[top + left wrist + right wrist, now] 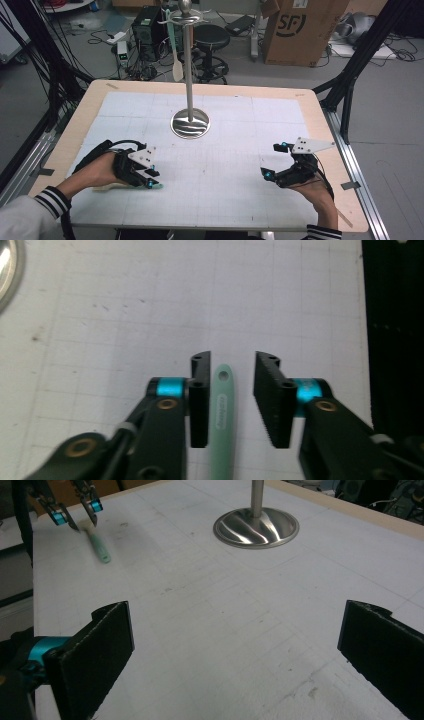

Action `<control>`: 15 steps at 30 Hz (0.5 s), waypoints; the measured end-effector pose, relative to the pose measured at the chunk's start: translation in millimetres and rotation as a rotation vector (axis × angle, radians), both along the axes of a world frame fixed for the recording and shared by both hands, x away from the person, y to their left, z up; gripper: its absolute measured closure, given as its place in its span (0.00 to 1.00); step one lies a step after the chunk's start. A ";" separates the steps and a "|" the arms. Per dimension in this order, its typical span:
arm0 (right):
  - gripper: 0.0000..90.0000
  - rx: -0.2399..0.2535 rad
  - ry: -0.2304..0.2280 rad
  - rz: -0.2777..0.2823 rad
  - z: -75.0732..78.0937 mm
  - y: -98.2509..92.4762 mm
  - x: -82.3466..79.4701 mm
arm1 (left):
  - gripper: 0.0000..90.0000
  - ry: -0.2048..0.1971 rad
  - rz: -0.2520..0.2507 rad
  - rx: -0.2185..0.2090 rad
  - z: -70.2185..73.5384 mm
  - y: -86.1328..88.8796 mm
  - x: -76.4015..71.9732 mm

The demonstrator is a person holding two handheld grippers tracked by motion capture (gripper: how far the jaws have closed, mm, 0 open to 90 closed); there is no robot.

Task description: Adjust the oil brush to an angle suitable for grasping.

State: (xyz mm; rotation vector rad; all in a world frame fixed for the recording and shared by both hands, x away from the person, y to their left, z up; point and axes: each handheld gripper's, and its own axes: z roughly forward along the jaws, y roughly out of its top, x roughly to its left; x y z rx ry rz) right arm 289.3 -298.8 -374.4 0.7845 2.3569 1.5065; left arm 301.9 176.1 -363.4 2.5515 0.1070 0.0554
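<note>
A utensil with a mint-green handle (222, 405) lies flat on the white mat, its end with a small hole pointing away from me. My left gripper (232, 365) hovers over it, jaws open on either side; the handle sits close to one pad with a clear gap to the other. In the high view this gripper (152, 177) is at the front left, with the green tip (158, 186) poking out beneath it. My right gripper (272, 160) stands wide open at the front right, with nothing between its pads (107, 645).
A steel stand (190, 122) with a round base and tall pole stands at mid-table. A pale spatula (176, 55) hangs from its top hooks. The right gripper view shows the base (256, 527) ahead and the green handle (100, 547) far left. Beyond the table lie cables and boxes.
</note>
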 end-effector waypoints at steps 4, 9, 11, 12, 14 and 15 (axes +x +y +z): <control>0.00 -0.001 0.002 -0.004 0.0 -0.4 -0.4 | 0.45 -0.022 0.032 -0.024 11.6 6.8 0.3; 0.00 0.000 -0.002 0.004 0.1 0.0 -0.2 | 0.18 0.001 0.028 -0.059 23.0 13.0 -2.7; 0.00 0.002 -0.002 0.000 0.7 0.1 -0.4 | 0.08 -0.010 0.017 -0.062 26.9 13.3 -4.1; 0.00 0.002 -0.003 0.001 1.0 0.0 -0.5 | 0.02 -0.019 0.027 -0.064 29.7 13.4 -4.4; 0.00 0.004 0.000 0.002 1.7 0.0 -1.1 | 0.02 -0.028 0.038 -0.073 36.1 14.5 -3.9; 0.00 0.003 -0.003 0.003 1.9 -0.1 -1.1 | 0.02 -0.035 0.045 -0.079 38.9 15.0 -3.8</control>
